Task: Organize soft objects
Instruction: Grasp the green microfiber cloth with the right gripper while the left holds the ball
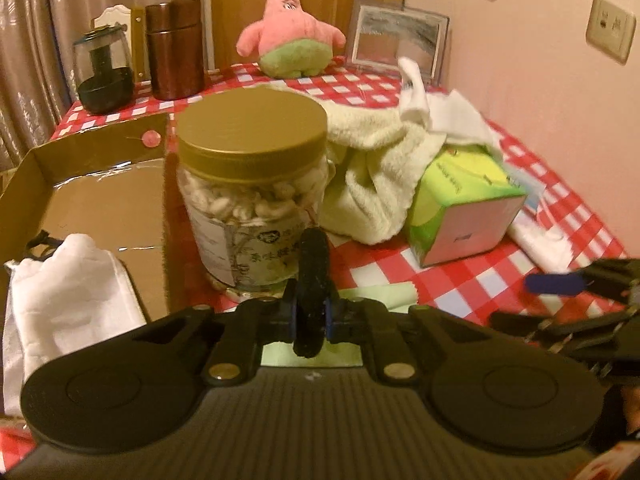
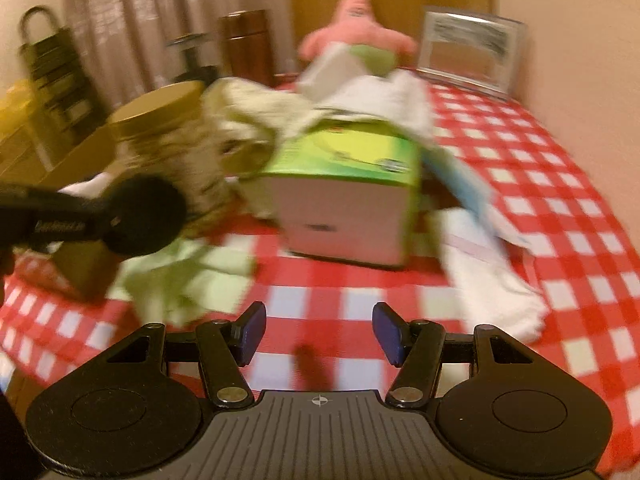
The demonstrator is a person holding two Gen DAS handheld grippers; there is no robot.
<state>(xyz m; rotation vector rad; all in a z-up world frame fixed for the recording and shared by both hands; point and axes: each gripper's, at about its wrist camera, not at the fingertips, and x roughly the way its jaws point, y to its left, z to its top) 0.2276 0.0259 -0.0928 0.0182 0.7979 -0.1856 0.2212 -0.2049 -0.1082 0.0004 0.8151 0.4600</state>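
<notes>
My left gripper is shut on a black fuzzy round pad, held edge-on in front of a gold-lidded jar. In the right wrist view that pad hangs at the left above a pale green cloth. My right gripper is open over the red checked tablecloth, with nothing between its fingers. A cream towel and a white cloth are draped over a green tissue box. A pink starfish plush sits at the back. A white cloth bag lies in the cardboard box.
A brown canister and a dark glass pot stand at the back left. A picture frame leans on the wall behind. Another white cloth lies right of the tissue box. The wall runs close along the right.
</notes>
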